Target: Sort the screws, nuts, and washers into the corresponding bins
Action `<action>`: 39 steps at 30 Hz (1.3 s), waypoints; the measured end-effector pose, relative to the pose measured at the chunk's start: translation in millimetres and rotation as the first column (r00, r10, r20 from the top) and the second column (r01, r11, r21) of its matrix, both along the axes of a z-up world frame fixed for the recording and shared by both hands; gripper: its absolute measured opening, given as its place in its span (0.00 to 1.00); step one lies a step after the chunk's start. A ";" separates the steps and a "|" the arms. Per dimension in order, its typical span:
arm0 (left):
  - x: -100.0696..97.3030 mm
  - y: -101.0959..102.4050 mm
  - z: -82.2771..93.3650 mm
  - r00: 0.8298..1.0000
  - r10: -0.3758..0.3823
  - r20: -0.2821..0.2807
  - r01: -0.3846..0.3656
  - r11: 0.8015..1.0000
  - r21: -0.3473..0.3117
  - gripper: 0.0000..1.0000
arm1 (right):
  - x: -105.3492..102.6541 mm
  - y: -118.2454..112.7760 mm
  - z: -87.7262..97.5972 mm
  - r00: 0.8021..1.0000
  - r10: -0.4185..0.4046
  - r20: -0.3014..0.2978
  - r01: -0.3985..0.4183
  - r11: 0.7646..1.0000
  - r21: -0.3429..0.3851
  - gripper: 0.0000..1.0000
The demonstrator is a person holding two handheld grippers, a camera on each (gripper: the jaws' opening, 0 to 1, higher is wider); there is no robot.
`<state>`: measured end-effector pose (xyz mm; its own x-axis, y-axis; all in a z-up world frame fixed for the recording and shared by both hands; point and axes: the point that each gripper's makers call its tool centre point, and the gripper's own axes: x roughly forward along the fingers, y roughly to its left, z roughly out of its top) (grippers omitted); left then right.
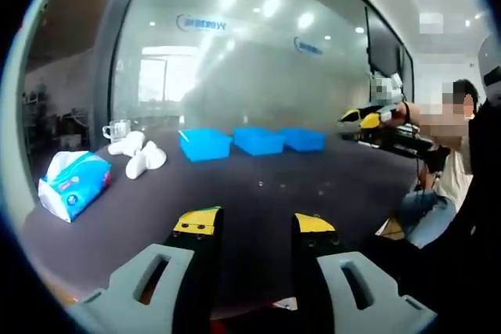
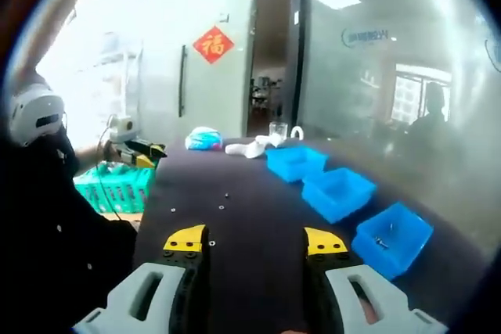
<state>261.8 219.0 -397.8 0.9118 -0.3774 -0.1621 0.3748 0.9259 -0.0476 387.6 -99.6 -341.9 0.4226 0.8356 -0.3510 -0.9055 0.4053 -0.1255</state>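
Both grippers, left gripper and right gripper, are hovering with fingers spread wide and empty; small fasteners are lying loose mid-desk, near three blue bins; approaching low and centring one piece between fingers looks advisable.

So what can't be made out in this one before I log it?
- Small parts on the table: specks in the right gripper view, too small to tell screw, nut or washer.
- Nearest bin, right gripper view: one small item inside, kind unclear.
- Three bins, left gripper view: walls hide their contents.
- Pack print, left gripper view: blurred.
- Left tongs and right tongs: open, empty.
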 end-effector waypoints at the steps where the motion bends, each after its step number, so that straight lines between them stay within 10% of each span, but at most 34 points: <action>1: -0.3 -0.6 0.2 1.000 -0.002 0.000 0.002 1.000 -0.001 0.30 | -6.2 -2.3 -1.5 1.000 -0.012 0.005 0.012 1.000 0.000 0.43; 16: 1.7 -13.3 9.3 0.991 -0.030 -0.131 0.041 0.996 0.082 0.30 | -64.3 -15.1 -24.1 0.999 -0.029 0.021 0.029 0.999 -0.036 0.43; 26: 18.8 -37.8 44.2 0.969 -0.118 -0.219 0.148 0.981 0.125 0.30 | -71.1 -17.0 -25.6 0.999 -0.026 0.043 0.028 0.998 -0.051 0.43; 39: 31.5 -56.1 33.1 0.970 -0.103 -0.218 0.130 0.985 0.114 0.29 | -75.0 -19.4 -32.4 0.999 -0.027 0.041 0.029 0.999 -0.040 0.43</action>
<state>293.4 162.9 -364.6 0.8026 -0.4431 -0.3993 0.4748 0.8798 -0.0221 312.7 -119.0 -374.3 0.4601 0.8087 -0.3666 -0.8878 0.4240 -0.1790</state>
